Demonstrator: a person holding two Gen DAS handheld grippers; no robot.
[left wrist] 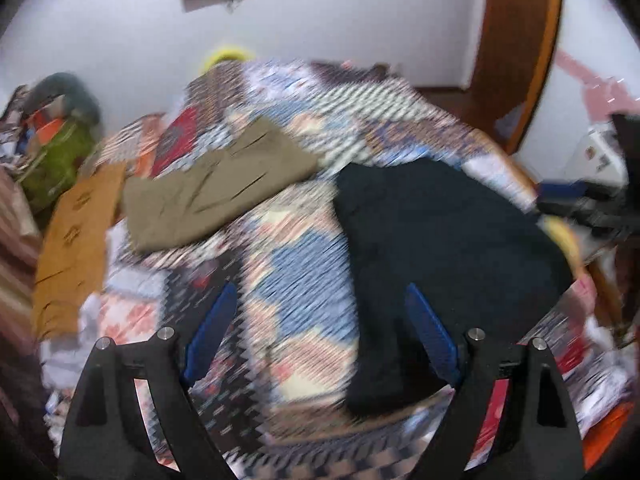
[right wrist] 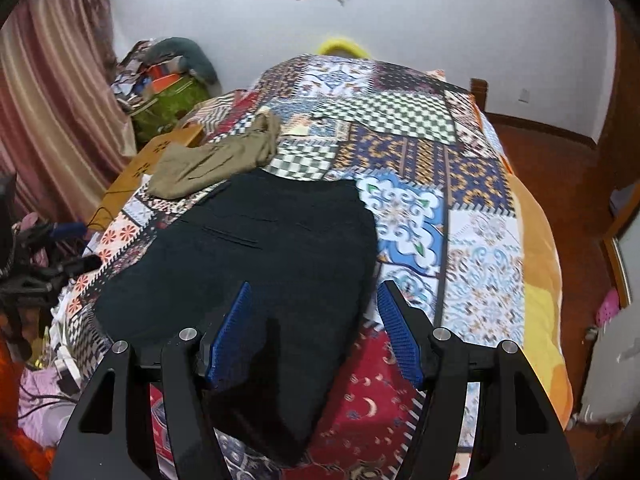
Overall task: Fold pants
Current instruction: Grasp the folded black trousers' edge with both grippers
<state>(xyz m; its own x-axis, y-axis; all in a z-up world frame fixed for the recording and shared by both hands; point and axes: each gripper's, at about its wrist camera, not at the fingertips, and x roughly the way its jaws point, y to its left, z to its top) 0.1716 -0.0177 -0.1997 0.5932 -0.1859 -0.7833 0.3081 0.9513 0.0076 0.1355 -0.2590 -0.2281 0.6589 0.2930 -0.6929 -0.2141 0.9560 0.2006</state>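
Black pants (right wrist: 260, 248) lie flat on the patchwork quilt (right wrist: 480, 220), waist end toward the far side and one leg trailing down to the near edge. My right gripper (right wrist: 314, 286) hovers over the near part of them, jaws open, its blue pads (right wrist: 232, 332) not touching the cloth. In the blurred left wrist view the black pants (left wrist: 440, 240) lie to the right. My left gripper (left wrist: 321, 288) stands wide open above bare quilt (left wrist: 304, 264) just left of them, with nothing between its fingers.
Crumpled khaki pants (right wrist: 216, 160) lie beyond the black pair at the bed's far left. An orange wooden board (right wrist: 160, 152), a green bag (right wrist: 172, 100) and a pink curtain (right wrist: 48, 100) line the left side. An orange blanket (right wrist: 540, 280) borders the right edge above red-brown floor.
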